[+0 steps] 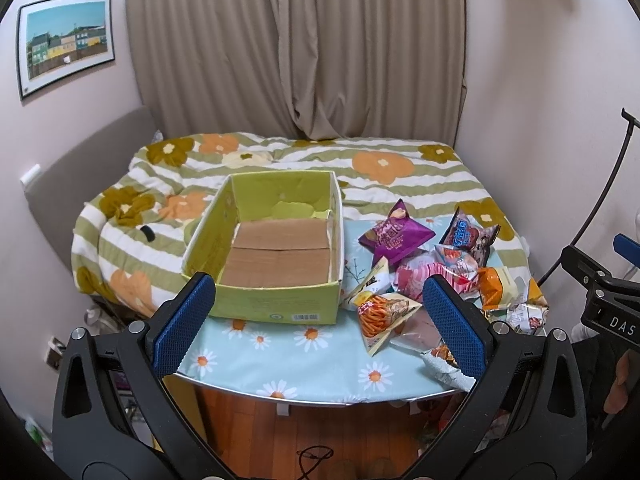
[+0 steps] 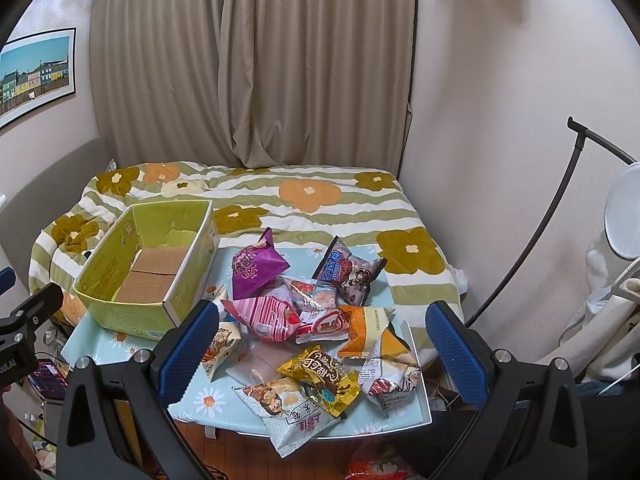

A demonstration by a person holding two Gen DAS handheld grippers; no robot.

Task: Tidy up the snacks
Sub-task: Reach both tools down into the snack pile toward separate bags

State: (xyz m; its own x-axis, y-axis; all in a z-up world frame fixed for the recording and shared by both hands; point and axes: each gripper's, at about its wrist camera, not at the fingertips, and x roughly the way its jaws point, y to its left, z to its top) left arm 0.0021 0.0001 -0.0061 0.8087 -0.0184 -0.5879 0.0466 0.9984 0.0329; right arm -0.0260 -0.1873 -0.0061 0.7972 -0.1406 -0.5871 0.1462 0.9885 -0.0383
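An open green cardboard box (image 1: 276,304) stands empty on the left of a small table with a daisy-print cloth (image 1: 280,360); it also shows in the right wrist view (image 2: 120,312). A pile of several snack packets lies to its right: a purple bag (image 1: 394,236) (image 2: 256,268), a pink striped bag (image 2: 266,314), a gold bag (image 2: 320,376), an orange stick-snack bag (image 1: 382,314). My left gripper (image 1: 320,320) is open and empty, in front of the box. My right gripper (image 2: 324,344) is open and empty, above the pile's near side.
A bed with a flowered striped quilt (image 1: 380,168) lies right behind the table. Curtains (image 1: 296,48) hang beyond it. A black curved lamp arm (image 2: 528,248) and white lamp head (image 2: 624,220) stand at the right. Wooden floor (image 1: 320,432) shows below the table edge.
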